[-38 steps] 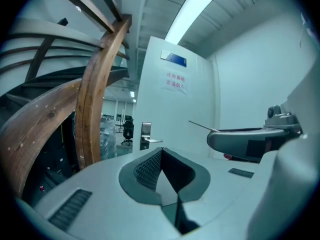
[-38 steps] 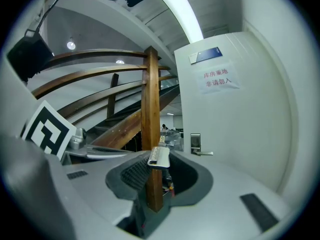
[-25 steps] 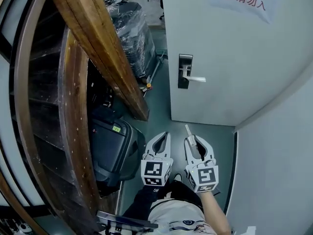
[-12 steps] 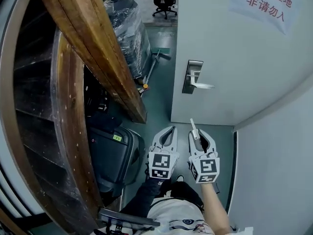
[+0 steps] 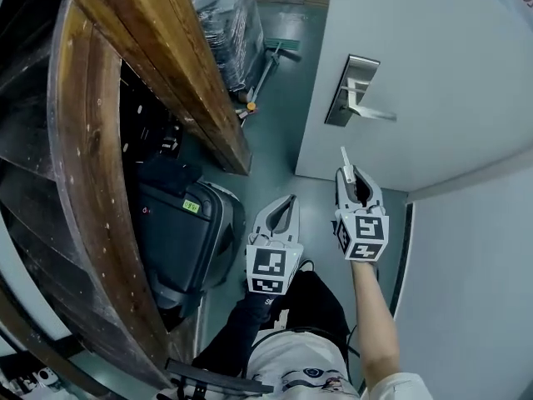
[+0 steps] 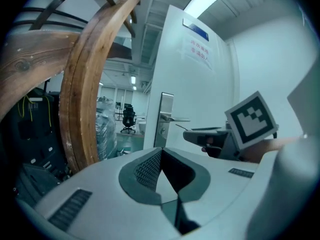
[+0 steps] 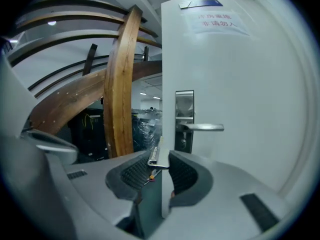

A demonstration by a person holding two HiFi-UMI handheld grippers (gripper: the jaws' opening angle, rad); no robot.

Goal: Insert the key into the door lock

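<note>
Short of the door lock [image 5: 353,91], your right gripper [image 5: 349,171] jaws clamp the key [image 7: 156,156], likely light, stiff, slick: pinch its flat sides; left gripper [image 5: 288,202] jaws together, empty.

The door lock [image 5: 354,90] sits on the door [image 5: 441,65], wooden beam [image 5: 166,65] to its left.
</note>
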